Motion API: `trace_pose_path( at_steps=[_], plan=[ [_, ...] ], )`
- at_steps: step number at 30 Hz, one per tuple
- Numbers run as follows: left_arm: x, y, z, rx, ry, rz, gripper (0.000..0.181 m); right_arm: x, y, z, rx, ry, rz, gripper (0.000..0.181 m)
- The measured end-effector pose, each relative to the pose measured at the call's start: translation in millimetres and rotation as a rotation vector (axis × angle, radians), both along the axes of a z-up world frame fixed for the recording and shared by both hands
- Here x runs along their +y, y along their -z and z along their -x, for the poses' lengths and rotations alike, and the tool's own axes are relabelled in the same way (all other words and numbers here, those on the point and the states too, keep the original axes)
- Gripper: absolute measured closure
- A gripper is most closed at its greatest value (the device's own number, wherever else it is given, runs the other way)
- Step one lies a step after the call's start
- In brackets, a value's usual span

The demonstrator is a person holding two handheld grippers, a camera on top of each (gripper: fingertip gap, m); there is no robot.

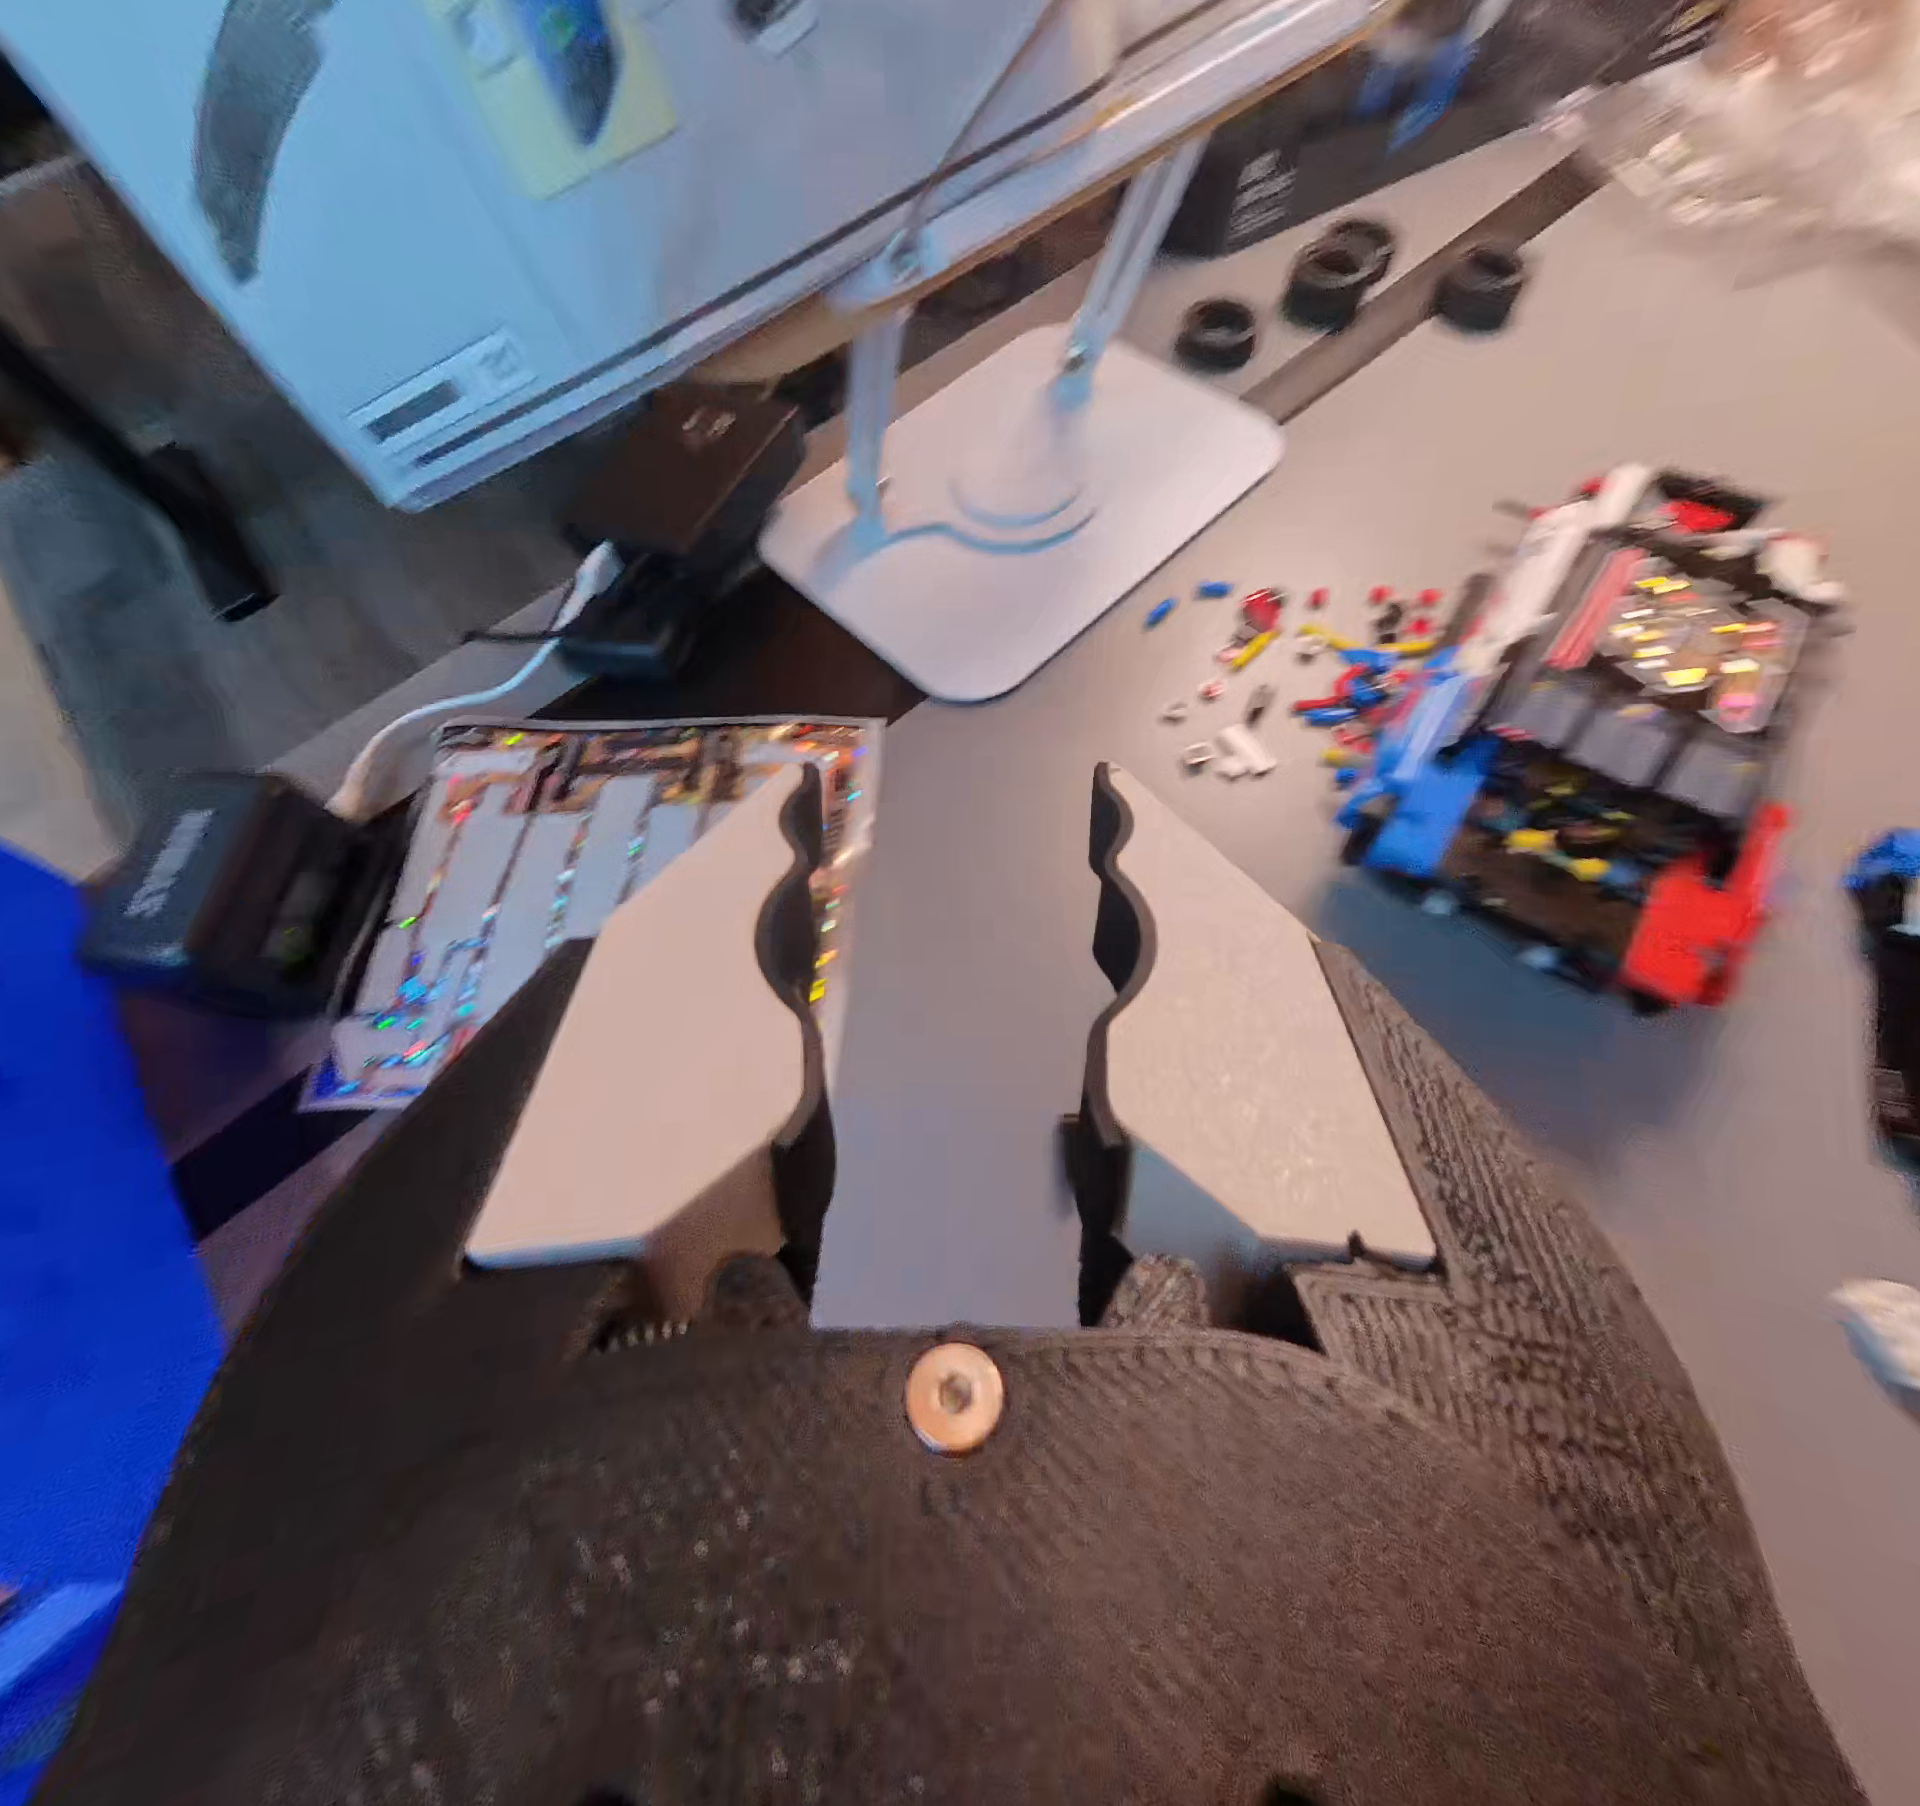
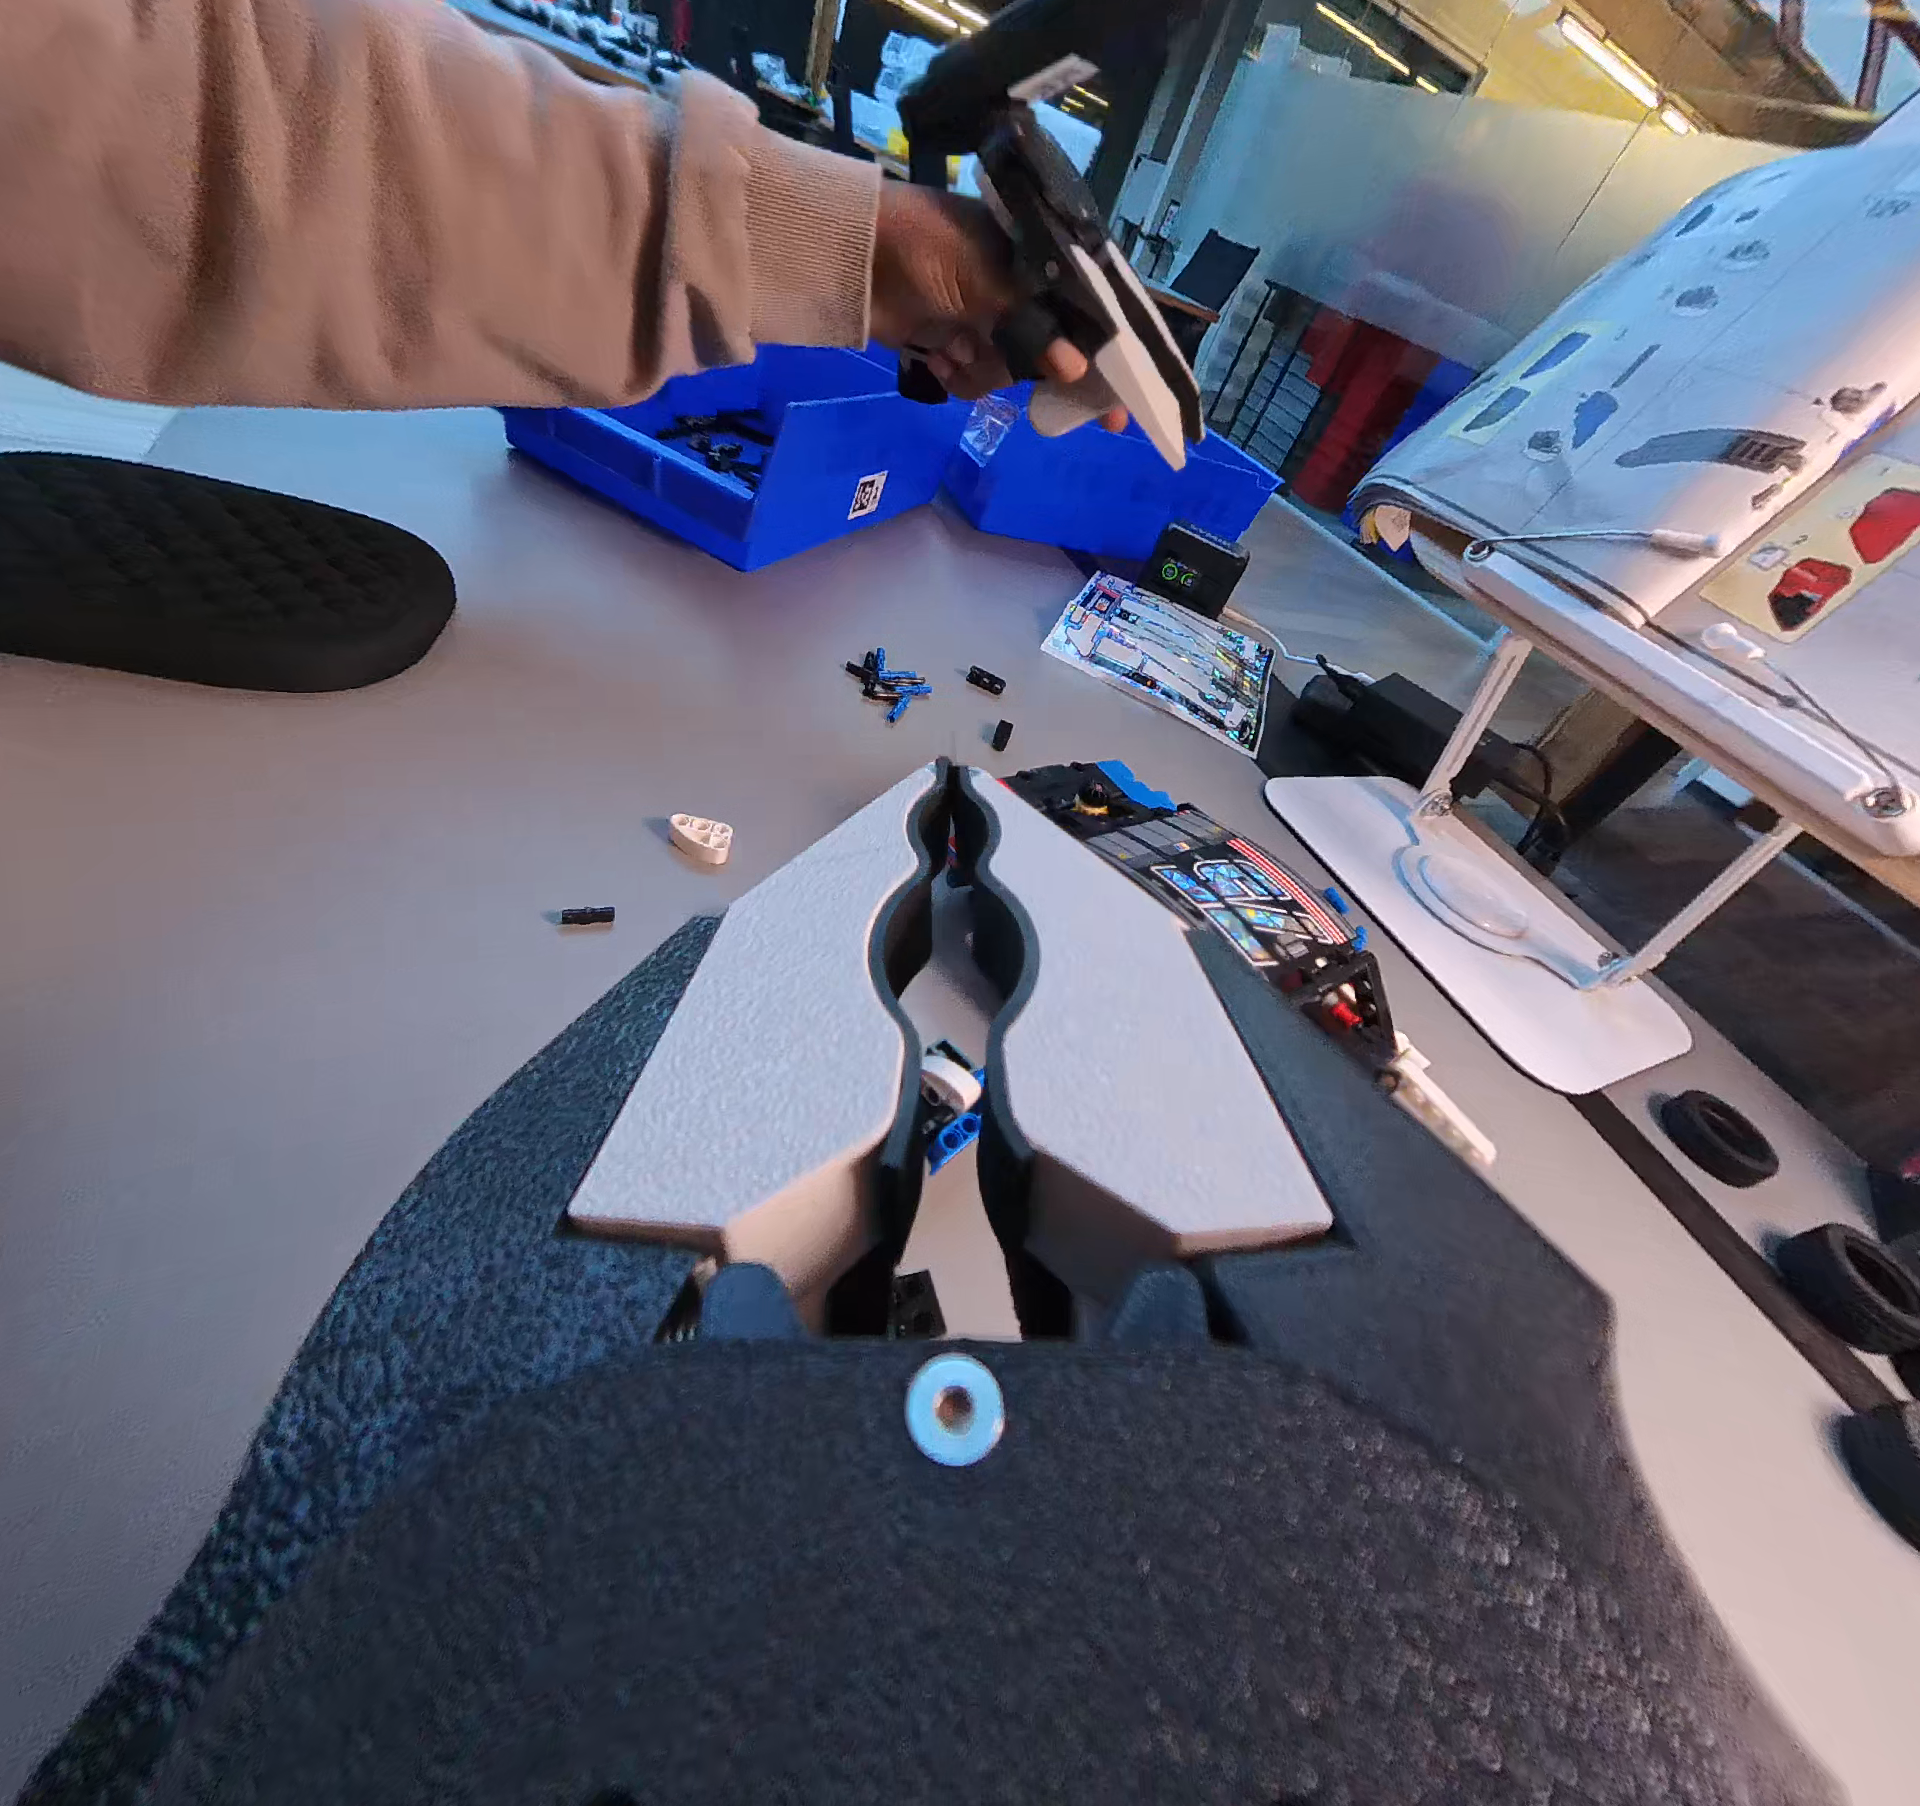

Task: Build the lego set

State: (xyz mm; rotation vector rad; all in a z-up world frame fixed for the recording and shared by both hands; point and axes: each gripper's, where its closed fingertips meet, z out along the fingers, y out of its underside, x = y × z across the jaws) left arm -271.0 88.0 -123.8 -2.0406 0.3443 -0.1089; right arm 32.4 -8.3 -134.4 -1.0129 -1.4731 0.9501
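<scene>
Tongs: your left tongs hang agape and empty above the surface; your right tongs, tips together, hold nothing visible beside the car. Fetch pins slowly.

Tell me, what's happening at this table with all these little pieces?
A person is building a Lego car with a hand-held gripper in each hand. The right hand-held gripper is shut, its tips down by the half-built car on the grey table. The left hand-held gripper is open, empty and raised in the air. Loose pins lie nearby, and the instruction booklet stands open on a white stand.
</scene>
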Motion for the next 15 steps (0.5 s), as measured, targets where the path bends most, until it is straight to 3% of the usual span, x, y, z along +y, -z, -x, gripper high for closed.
trace_pose_path(
  at_steps=[2,5,11,15],
  plan=[
    [-20,-12,-53,-0.066,0.125,-0.059,0.134,2,3,1,-0.006,-0.007,0.053,0.181],
    [-58,-5,-128,-0.121,0.305,-0.059,0.137,3,7,3,-0.023,-0.016,0.136,0.181],
    [-141,53,-235,-0.126,0.655,0.021,0.142,4,17,4,-0.078,-0.031,0.22,0.181],
    [-164,94,-268,-0.063,0.74,0.1,0.142,-11,32,2,-0.163,-0.125,0.291,0.181]
  ],
)
